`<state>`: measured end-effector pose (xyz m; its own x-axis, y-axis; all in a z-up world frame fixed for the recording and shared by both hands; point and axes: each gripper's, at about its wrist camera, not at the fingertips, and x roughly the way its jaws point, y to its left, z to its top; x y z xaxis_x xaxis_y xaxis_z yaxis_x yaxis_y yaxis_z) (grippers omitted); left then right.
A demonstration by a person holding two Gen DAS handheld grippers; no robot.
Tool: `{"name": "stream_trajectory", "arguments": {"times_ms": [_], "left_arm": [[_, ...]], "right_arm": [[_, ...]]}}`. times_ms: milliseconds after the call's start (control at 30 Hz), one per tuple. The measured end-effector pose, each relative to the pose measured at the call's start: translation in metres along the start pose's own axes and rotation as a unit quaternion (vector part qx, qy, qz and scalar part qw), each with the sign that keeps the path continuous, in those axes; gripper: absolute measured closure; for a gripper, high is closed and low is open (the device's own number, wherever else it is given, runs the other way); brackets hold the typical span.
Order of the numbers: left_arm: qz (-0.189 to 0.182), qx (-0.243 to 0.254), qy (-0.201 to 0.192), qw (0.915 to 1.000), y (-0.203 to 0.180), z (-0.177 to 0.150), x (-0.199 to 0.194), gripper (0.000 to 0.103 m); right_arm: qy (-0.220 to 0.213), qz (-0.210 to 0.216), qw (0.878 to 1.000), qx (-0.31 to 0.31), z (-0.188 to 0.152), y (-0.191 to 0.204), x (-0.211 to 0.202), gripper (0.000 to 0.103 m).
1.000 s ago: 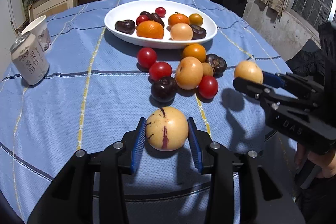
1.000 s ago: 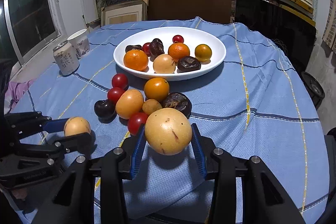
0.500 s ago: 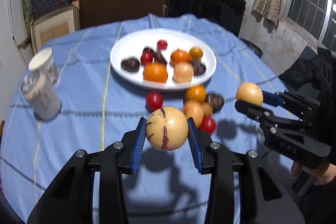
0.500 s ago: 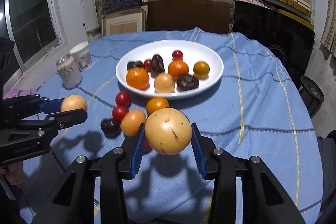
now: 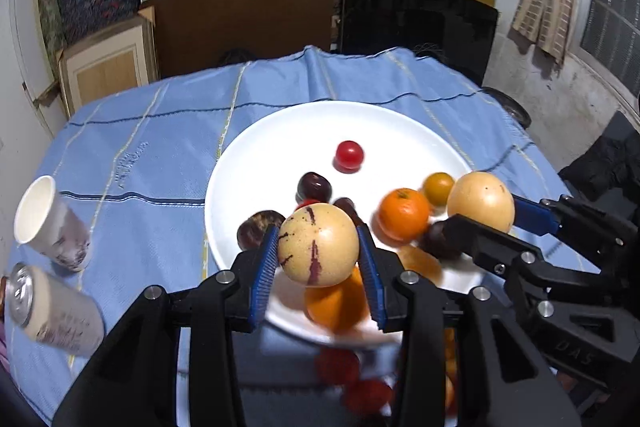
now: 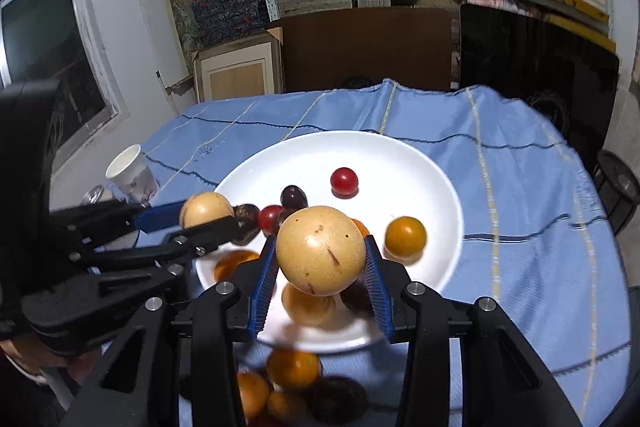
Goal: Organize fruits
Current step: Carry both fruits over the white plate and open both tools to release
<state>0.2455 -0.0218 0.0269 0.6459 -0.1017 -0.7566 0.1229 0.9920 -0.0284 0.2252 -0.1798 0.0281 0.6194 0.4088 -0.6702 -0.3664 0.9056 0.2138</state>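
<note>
Each gripper hung over the white plate [image 5: 256, 163], the left gripper [image 5: 318, 259] pinching a streaked yellow fruit [image 5: 318, 245], the right gripper [image 6: 320, 263] a plain yellow fruit [image 6: 320, 251], while several fruits already lay plated and loose fruits [image 6: 292, 367] waited on the bench [image 6: 520, 187].

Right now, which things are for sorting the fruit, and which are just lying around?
For the job: plate, left tongs with streaked melon, right tongs with plain melon, loose fruit.

Lying about: cup, can, tablecloth.
</note>
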Motion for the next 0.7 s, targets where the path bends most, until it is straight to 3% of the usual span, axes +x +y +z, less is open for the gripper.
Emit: {"name": "stream_trajectory", "arguments": {"times_ms": [167,233,300,433,700], "left_arm": [[0.002,-0.037,0.006,0.9993,0.013,0.004,0.024,0.064],[0.003,-0.050,0.004,0.9987,0.017,0.004,0.027,0.054],[0.014,-0.057,-0.007,0.9983,0.020,0.004,0.024,0.033],[0.002,-0.050,-0.022,0.9985,0.017,0.003,0.011,0.032],[-0.003,-0.043,-0.032,0.9986,0.007,-0.024,-0.028,0.018]], "right_arm": [[0.011,0.030,0.999,0.024,0.006,-0.005,0.026,0.059],[0.007,0.038,0.998,0.042,0.003,-0.010,0.028,0.054],[-0.001,0.039,0.998,0.047,0.002,-0.011,0.025,0.048],[-0.016,0.034,0.998,0.047,-0.001,-0.011,0.010,0.044],[-0.025,0.021,0.999,0.041,-0.028,-0.007,-0.031,0.039]]}}
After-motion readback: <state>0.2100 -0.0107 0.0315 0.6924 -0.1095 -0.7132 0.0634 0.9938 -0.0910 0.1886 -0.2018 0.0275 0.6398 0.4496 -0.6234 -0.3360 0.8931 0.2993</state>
